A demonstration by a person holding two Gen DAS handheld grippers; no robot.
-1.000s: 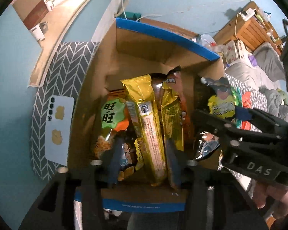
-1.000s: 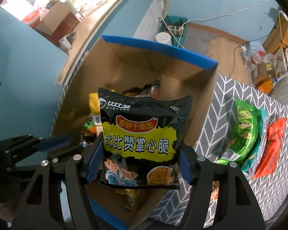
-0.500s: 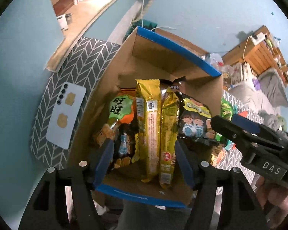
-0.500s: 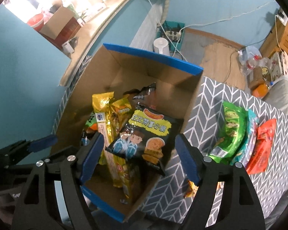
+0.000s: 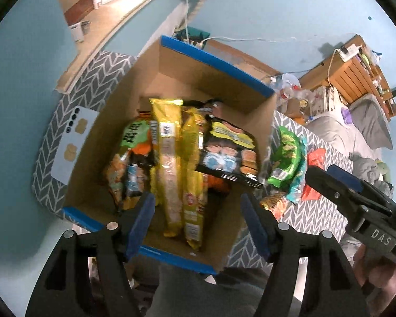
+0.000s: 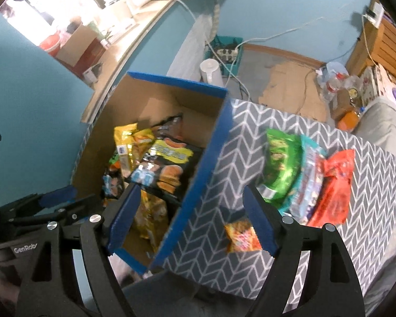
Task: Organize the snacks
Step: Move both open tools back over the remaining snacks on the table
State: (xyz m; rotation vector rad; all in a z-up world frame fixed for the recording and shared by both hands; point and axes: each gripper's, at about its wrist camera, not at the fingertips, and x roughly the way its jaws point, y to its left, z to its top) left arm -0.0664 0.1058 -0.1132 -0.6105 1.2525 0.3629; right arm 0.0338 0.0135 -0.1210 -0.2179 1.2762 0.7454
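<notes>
A cardboard box (image 5: pixel 213 84) with blue-edged flaps sits on a grey chevron-patterned tabletop (image 6: pixel 330 137), packed with snacks. A black noodle-snack bag (image 5: pixel 228 153) lies tilted on the pile at the box's right side, beside 2 long yellow packets (image 5: pixel 171 158) and a green-and-orange packet (image 5: pixel 134 140). The left gripper (image 5: pixel 198 220) hangs above the box, jaws spread and holding nothing. The right gripper (image 6: pixel 191 218) hovers over the box's right wall, jaws likewise spread and bare. Outside the box, a green bag (image 6: pixel 282 169), a teal bag (image 6: pixel 307 185), a red bag (image 6: pixel 335 185) and a small orange packet (image 6: pixel 241 237) lie on the tabletop. A pale blue phone (image 5: pixel 74 145) rests left of the box.
</notes>
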